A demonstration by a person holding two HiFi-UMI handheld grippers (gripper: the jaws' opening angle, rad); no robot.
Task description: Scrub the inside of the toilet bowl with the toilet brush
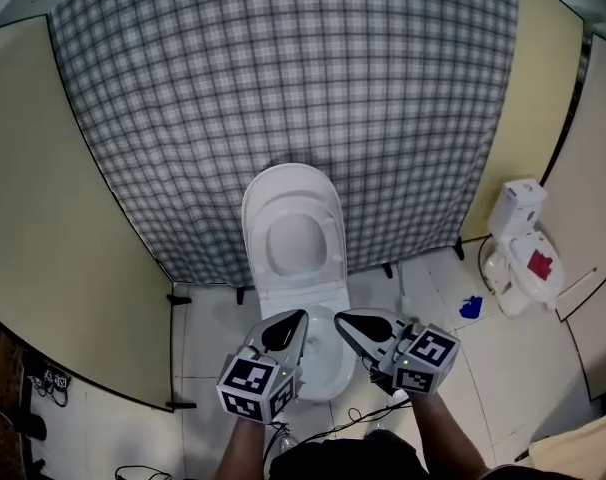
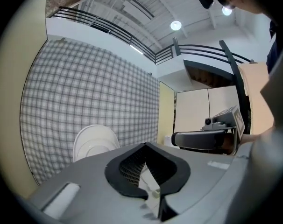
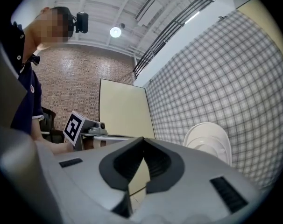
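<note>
A white toilet (image 1: pixel 293 268) stands against the back with its lid and seat raised (image 1: pixel 291 230); the open bowl (image 1: pixel 328 363) lies just below my two grippers. Both are held side by side over the bowl's front, pointing roughly level toward the lid. My left gripper (image 1: pixel 301 314) is shut with nothing between its jaws, and so is my right gripper (image 1: pixel 339 316). The left gripper view shows its closed tips (image 2: pixel 145 145), the lid (image 2: pixel 94 141) and the right gripper (image 2: pixel 204 138). The right gripper view shows its closed tips (image 3: pixel 142 139) and the lid (image 3: pixel 209 141). I see no toilet brush.
A grey checked cloth (image 1: pixel 283 88) hangs behind the toilet between yellow partition panels (image 1: pixel 53 218). At the right stands a small white toilet-like fixture (image 1: pixel 523 248) with a red patch, and a blue object (image 1: pixel 471 308) lies on the tiled floor. Cables (image 1: pixel 323 430) run near my feet.
</note>
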